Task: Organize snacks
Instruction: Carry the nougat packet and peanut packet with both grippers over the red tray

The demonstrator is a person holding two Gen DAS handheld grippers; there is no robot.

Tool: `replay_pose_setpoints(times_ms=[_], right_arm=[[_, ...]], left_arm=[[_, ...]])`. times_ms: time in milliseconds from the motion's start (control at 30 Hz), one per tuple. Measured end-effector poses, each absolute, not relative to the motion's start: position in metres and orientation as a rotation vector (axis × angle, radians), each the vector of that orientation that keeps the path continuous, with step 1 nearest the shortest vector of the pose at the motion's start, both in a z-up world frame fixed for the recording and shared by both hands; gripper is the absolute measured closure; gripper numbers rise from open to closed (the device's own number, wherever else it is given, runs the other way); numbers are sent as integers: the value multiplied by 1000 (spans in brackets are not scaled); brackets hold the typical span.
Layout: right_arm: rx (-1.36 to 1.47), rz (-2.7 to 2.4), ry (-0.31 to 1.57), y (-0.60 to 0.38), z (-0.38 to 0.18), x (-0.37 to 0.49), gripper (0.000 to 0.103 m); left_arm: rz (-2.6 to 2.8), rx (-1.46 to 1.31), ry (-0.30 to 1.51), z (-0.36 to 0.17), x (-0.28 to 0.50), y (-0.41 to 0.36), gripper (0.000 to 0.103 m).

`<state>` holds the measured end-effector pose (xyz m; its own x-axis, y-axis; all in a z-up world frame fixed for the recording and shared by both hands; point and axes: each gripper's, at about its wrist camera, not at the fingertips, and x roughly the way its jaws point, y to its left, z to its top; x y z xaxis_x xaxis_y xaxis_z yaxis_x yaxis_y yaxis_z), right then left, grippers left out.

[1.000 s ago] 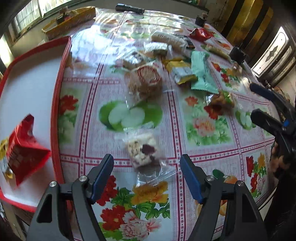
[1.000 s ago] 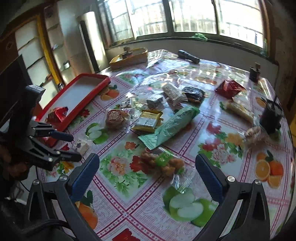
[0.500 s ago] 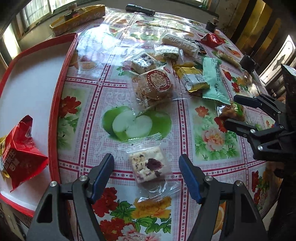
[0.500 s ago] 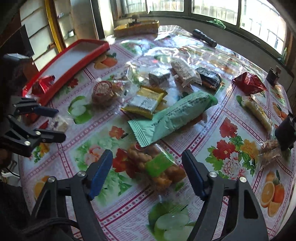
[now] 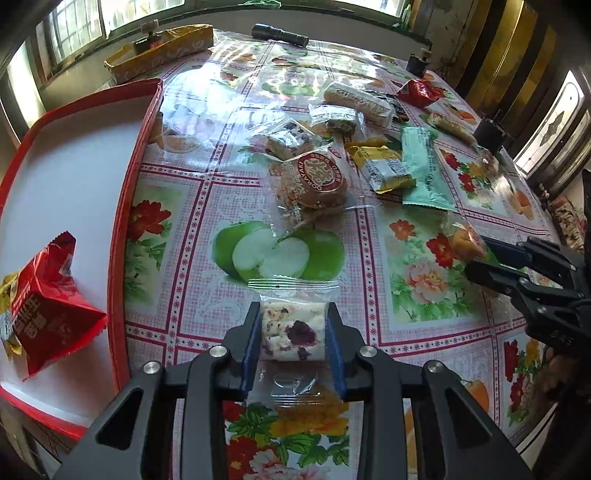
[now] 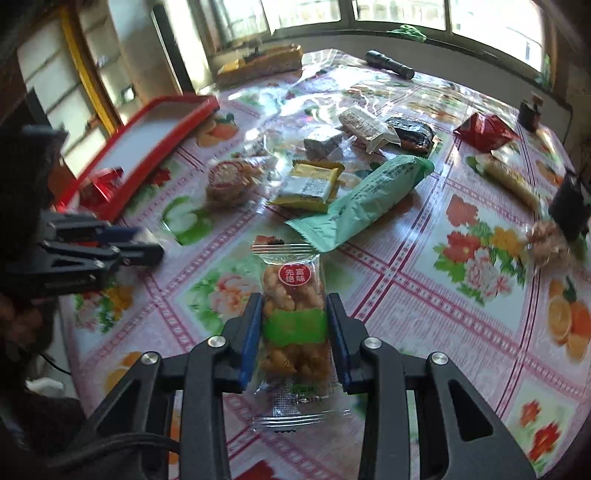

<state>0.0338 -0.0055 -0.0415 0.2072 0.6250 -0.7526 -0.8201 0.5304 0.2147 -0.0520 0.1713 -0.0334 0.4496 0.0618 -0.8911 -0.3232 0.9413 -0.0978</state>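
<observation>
My left gripper [image 5: 293, 309] is shut on a white nougat bar [image 5: 286, 334] with dark berries, sealed in a clear wrapper that lies on the flowered tablecloth. My right gripper [image 6: 294, 300] is shut on a clear pack of golden fried snack [image 6: 291, 280] with a green band. Each gripper also appears in the other's view: the right gripper [image 5: 478, 258] at the right, the left gripper [image 6: 147, 245] at the left. A red tray [image 5: 123, 206] with a white floor lies to the left, with a red snack bag [image 5: 48, 310] in it.
Several wrapped snacks crowd the table's middle: a round dorayaki [image 5: 314, 177], a yellow pack [image 5: 384, 168], a long green pack [image 5: 421, 166] and a red bag [image 5: 421, 92]. A black flashlight [image 5: 280, 34] and a yellow box [image 5: 162, 51] lie at the far edge.
Both grippers stood wide open around their snacks and have now shut on them. The right gripper came down onto the fried snack pack, which now lies lengthwise between its fingers.
</observation>
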Motion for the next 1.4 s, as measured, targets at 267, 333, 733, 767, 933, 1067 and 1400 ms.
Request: replay_pose_setpoints(times_ms=[267,333,733,767,933,1067,1400], right_arm=[[32,993,828,-31,-19,7,67],[76,984,811,-34,-15,2,67],[102,990,763,-21,-4,-16,67],[100,992,762,-19,-4,-17,67],[93,1019,757,-7,-2,-25,67],[91,1038,757,3,-2,-28,67],[98,1079,740,26,9,-27,67]], left_arm=[[284,-179,1016,-15,-61,152,72],[300,-160,992,-9,-64,150,72],[387,-113,897,13,-84,157,72],[390,-117,892,14,-86,159,72],[398,-137,876,16,-94,168,72],[407,-150,862,20,-99,173,72],[425,-170,834,27,-104,186,72]])
